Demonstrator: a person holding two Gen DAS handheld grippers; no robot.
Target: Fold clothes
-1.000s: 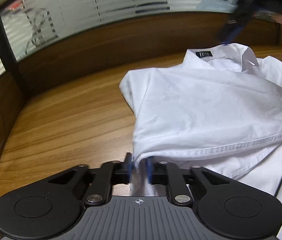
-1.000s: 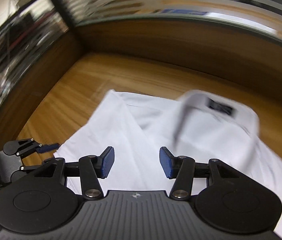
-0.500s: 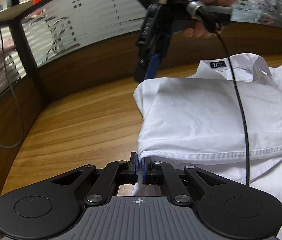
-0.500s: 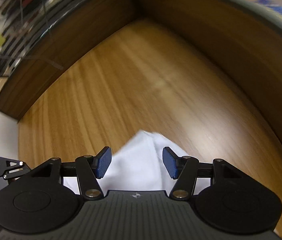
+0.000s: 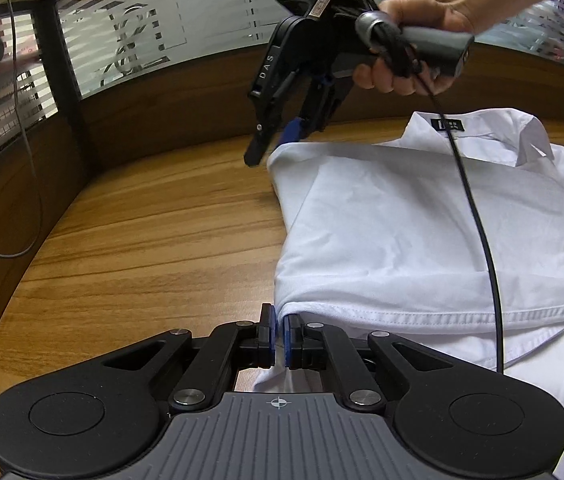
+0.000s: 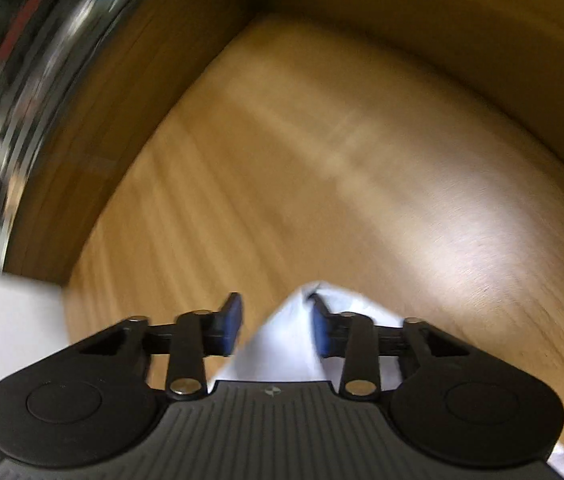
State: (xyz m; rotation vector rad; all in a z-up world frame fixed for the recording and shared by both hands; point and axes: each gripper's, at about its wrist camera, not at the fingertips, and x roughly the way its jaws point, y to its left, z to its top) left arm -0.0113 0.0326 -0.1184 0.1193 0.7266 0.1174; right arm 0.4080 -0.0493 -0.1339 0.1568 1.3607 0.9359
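A wooden counter (image 5: 153,240) with a dark raised wooden edge is seen in both views, backed by frosted, striped glass panels (image 5: 185,20). On its right part a white shirt (image 5: 422,232) is laid out, folded over itself, with the collar and a dark neck label (image 5: 449,124) at the far end and a stitched hem running across the near end. A further layer of white cloth is seen beneath that hem.

The right tool (image 5: 277,142) is held from above by a hand (image 5: 414,52) at the far left corner of the shirt, pointing downward, with a black cable (image 5: 478,232) trailing from it across the cloth. In the right wrist view, which is blurred, this tool (image 6: 275,330) is seen with its blue pads apart and the pointed shirt corner (image 6: 302,320) lying between them; one pad appears to touch the cloth, the other stands clear of it.

The left tool (image 5: 277,338) is positioned at the near left corner of the shirt, low over the counter. Its blue pads are drawn almost together, and the hem corner of the white fabric is pinched between them.
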